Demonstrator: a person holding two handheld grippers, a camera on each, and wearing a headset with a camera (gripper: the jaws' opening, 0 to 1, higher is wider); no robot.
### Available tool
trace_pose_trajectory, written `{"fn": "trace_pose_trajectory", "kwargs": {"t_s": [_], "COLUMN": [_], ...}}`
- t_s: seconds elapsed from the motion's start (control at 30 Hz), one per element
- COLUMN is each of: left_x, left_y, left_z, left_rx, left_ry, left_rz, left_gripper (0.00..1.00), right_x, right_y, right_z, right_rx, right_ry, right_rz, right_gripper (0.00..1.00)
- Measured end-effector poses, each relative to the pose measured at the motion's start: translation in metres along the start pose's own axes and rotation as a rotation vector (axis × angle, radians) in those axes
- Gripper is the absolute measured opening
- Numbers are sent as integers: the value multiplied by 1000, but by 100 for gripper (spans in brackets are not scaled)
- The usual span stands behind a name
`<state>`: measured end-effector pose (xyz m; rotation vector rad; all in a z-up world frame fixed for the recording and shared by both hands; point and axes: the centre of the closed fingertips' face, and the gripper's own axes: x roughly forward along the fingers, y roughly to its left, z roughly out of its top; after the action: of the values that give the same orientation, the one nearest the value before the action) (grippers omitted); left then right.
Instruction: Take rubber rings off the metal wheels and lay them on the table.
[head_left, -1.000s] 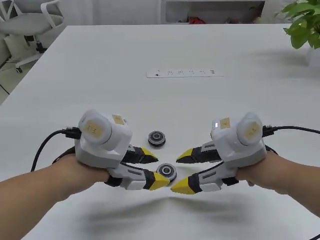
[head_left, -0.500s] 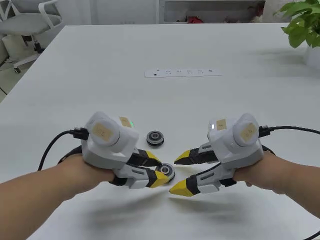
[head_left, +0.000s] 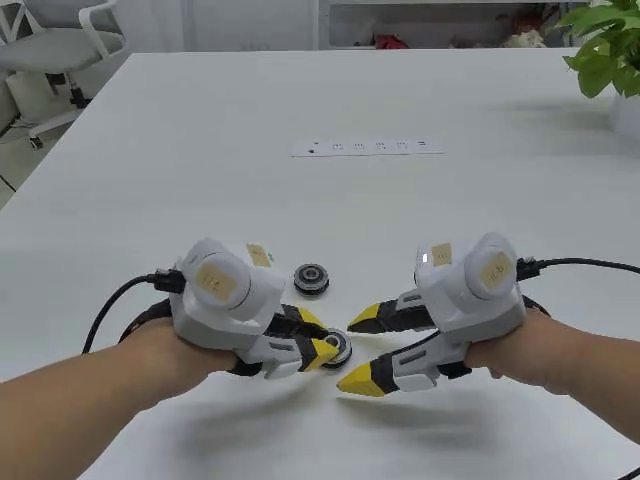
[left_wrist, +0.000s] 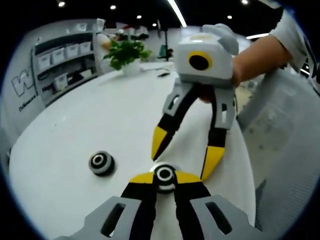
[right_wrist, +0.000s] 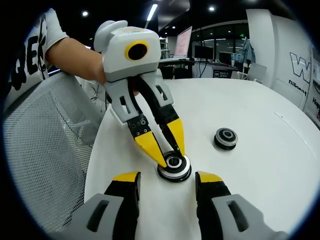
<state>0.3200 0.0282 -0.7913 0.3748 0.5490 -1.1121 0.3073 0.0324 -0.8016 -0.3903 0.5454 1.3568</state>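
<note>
white table (head_left: 420, 90): spans the head view, with an office chair (head_left: 60, 45) off its far left corner and a leafy plant (head_left: 605, 45) at its far right edge.

left gripper (head_left: 320, 348): held low over the near part of the table. its yellow-tipped jaws are drawn narrow and clamp the near wheel from both sides, as seen in both gripper views.

right gripper (head_left: 358, 350): faces the left one, tips close to the same wheel. jaws spread wide, holding nothing, one tip on each side of the wheel without touching it.

power strip (head_left: 366, 148): flat on the table, well beyond the grippers.

near wheel (right_wrist: 174, 165): resting on the table between the two grippers, with a dark band around a bright hub.

second wheel (head_left: 311, 279): lies flat just behind the first, apart from both grippers.
</note>
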Motion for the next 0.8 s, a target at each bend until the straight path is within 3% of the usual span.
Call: {"fn": "trace_pose_trajectory", "kwargs": {"t_s": [0.5,0.8], "left_x": [-1,-1], "left_y": [1,2], "left_z": [0,-1], "left_rx": [-23,-41], "left_ry": [0,-6], "left_rz": [61,83], "left_gripper": [13,13], "right_x": [4,7], "right_y": [-9,-13], "right_z": [9,5], "right_rx": [66,54], "right_ry": [-55,-33], "right_rz": [-80,-121], "right_gripper": [33,29]}}
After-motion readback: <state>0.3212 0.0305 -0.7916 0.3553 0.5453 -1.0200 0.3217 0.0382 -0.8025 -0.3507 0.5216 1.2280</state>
